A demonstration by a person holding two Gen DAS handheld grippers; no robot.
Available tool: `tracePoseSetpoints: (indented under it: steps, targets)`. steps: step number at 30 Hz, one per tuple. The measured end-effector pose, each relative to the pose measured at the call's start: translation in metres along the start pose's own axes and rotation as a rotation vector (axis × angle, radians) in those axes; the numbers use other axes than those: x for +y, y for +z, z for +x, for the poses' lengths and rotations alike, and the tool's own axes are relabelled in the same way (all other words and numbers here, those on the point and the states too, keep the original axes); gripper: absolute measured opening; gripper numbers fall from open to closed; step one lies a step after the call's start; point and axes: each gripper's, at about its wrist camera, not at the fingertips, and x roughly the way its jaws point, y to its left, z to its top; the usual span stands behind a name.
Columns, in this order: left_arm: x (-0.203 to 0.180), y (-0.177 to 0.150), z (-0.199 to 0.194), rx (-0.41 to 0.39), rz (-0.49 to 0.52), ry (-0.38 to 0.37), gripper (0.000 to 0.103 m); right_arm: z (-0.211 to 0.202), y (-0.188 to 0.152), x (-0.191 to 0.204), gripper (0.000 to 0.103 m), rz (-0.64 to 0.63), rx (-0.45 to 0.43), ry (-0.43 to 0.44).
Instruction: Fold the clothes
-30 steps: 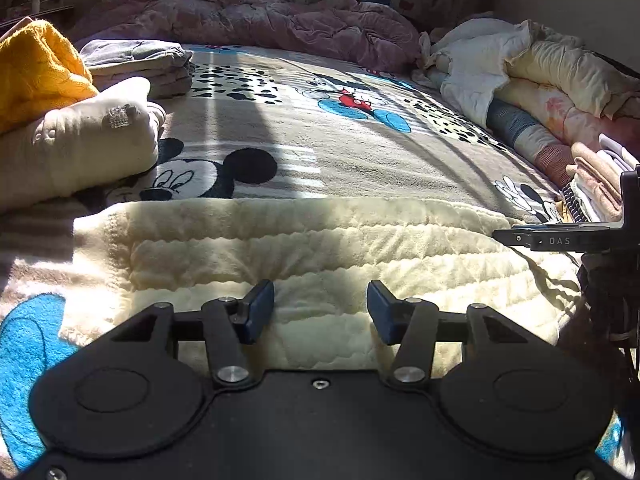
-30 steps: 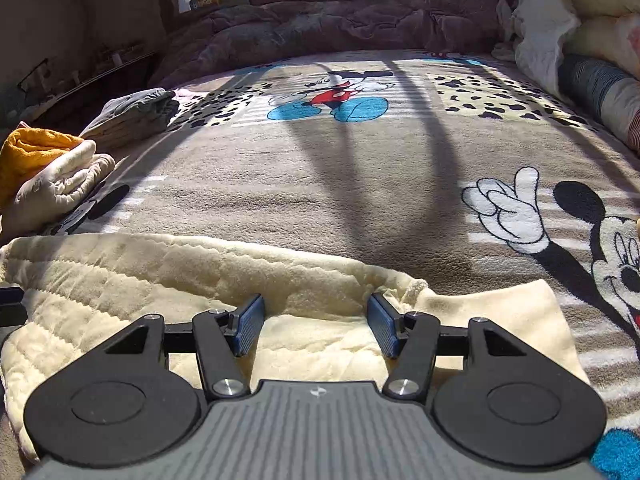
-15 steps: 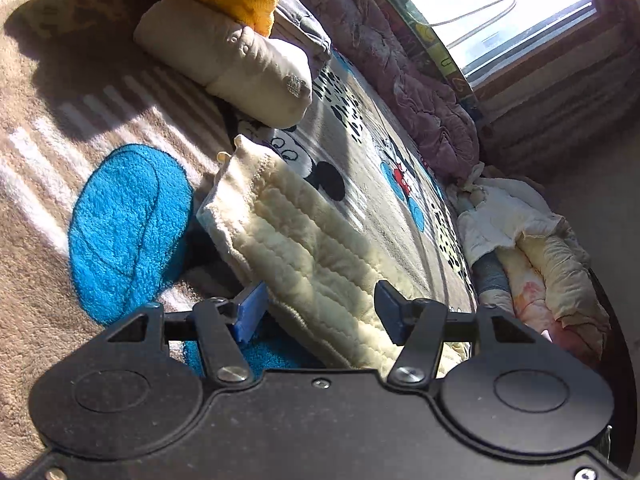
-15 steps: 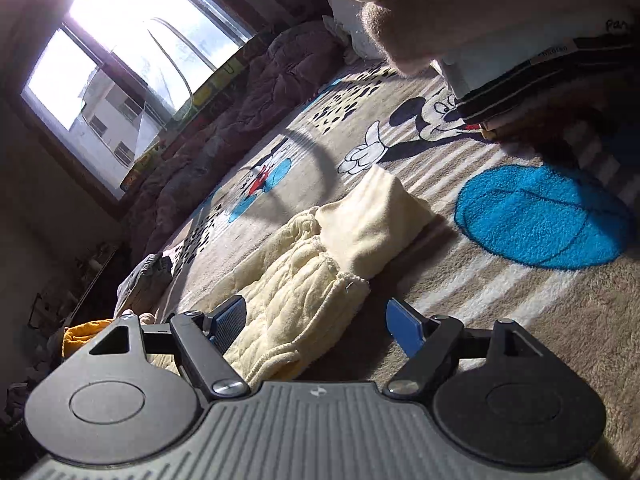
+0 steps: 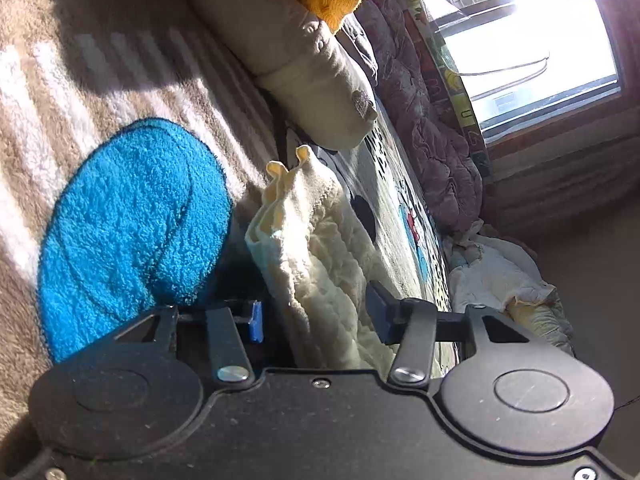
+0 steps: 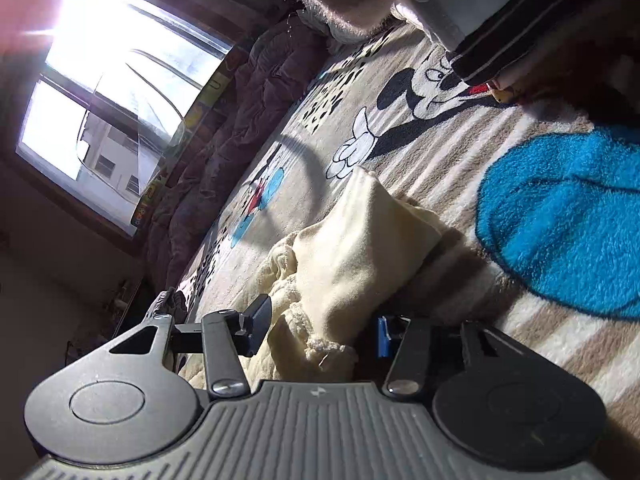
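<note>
Fleece, brown with cartoon print and a blue disc, makes up the blanket (image 5: pixel 120 92) that fills the left and centre of the left wrist view and the right half of the right wrist view. On it lies the cream garment (image 5: pixel 320 264), folded into a thick quilted strip that is seen at lower centre of both views. It is judged soft, light and limp, with enough plush bulk to be pinched firmly without slipping; nothing in it looks fragile. Its two ends are the natural holds, with every layer caught together so that the fold does not fall open. One end sits between the jaws of the left gripper (image 5: pixel 316 318), which are closing on it at middling width, pads not yet pressed. The other end, a smooth cuff-like flap, lies between the closing jaws of the right gripper (image 6: pixel 320 332), likewise not yet clamped.
</note>
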Motion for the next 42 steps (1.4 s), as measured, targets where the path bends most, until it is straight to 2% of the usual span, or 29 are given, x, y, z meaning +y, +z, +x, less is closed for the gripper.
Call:
tracePoseSetpoints:
  steps: [1, 2, 3, 5, 9, 13, 18, 22, 27, 29, 30, 31, 33, 34, 35, 36, 37, 38, 39, 41, 42]
  targets:
    - [0.000, -0.001, 0.003, -0.002, 0.010, 0.009, 0.033, 0.001, 0.000, 0.000, 0.046, -0.002, 0.002, 0.005]
    - [-0.001, -0.002, 0.006, -0.003, 0.021, 0.018, 0.021, 0.002, 0.000, -0.001, 0.041, 0.000, 0.004, 0.011]
    - [-0.001, -0.003, 0.008, -0.006, 0.028, 0.024, 0.018, 0.003, -0.001, -0.003, 0.033, 0.008, 0.006, 0.019]
    - [0.005, -0.004, 0.004, -0.015, -0.009, 0.009, 0.016, 0.001, -0.003, -0.005, 0.029, 0.017, 0.002, 0.033]
    - [0.017, -0.011, -0.019, -0.035, -0.079, -0.002, 0.014, -0.014, -0.009, -0.005, 0.027, 0.049, 0.002, 0.054]
    - [0.035, -0.010, -0.059, -0.039, -0.143, 0.012, 0.014, -0.040, -0.029, -0.005, 0.026, 0.073, 0.036, 0.092]
    - [0.049, -0.005, -0.120, -0.048, -0.135, 0.027, 0.014, -0.076, -0.061, -0.002, 0.025, 0.138, 0.082, 0.118]
    - [0.076, -0.006, -0.174, -0.050, -0.150, 0.064, 0.014, -0.112, -0.097, -0.002, 0.024, 0.184, 0.122, 0.131]
    - [0.095, -0.002, -0.227, -0.097, -0.137, 0.079, 0.014, -0.140, -0.126, 0.009, 0.021, 0.166, 0.182, 0.165]
    - [0.099, -0.001, -0.239, -0.119, -0.112, 0.078, 0.015, -0.146, -0.133, 0.014, 0.021, 0.147, 0.195, 0.187]
    - [0.101, -0.001, -0.235, -0.112, -0.099, 0.067, 0.016, -0.145, -0.135, 0.017, 0.025, 0.130, 0.188, 0.187]
    - [0.103, -0.001, -0.231, -0.105, -0.088, 0.061, 0.016, -0.145, -0.136, 0.019, 0.041, 0.114, 0.182, 0.188]
    - [0.109, -0.004, -0.220, -0.101, -0.094, 0.123, 0.022, -0.144, -0.139, 0.023, 0.060, 0.089, 0.166, 0.194]
    - [0.110, -0.008, -0.218, -0.116, -0.090, 0.118, 0.024, -0.142, -0.139, 0.023, 0.062, 0.095, 0.157, 0.203]
    - [0.103, -0.012, -0.218, -0.130, -0.060, 0.112, 0.039, -0.137, -0.137, 0.025, 0.064, 0.093, 0.157, 0.206]
    - [0.097, -0.016, -0.219, -0.143, -0.030, 0.106, 0.062, -0.130, -0.134, 0.029, 0.066, 0.079, 0.157, 0.208]
    - [0.091, -0.020, -0.219, -0.157, -0.002, 0.100, 0.073, -0.124, -0.131, 0.031, 0.067, 0.063, 0.154, 0.204]
    - [0.087, -0.023, -0.217, -0.176, 0.017, 0.104, 0.091, -0.119, -0.130, 0.033, 0.066, 0.056, 0.148, 0.188]
    - [0.082, -0.030, -0.215, -0.201, 0.029, 0.109, 0.099, -0.114, -0.129, 0.032, 0.064, 0.063, 0.136, 0.171]
    - [0.081, -0.032, -0.205, -0.197, 0.035, 0.112, 0.100, -0.109, -0.130, 0.027, 0.046, 0.108, 0.095, 0.116]
    - [0.082, -0.032, -0.202, -0.198, 0.038, 0.125, 0.095, -0.106, -0.133, 0.024, 0.027, 0.124, 0.081, 0.089]
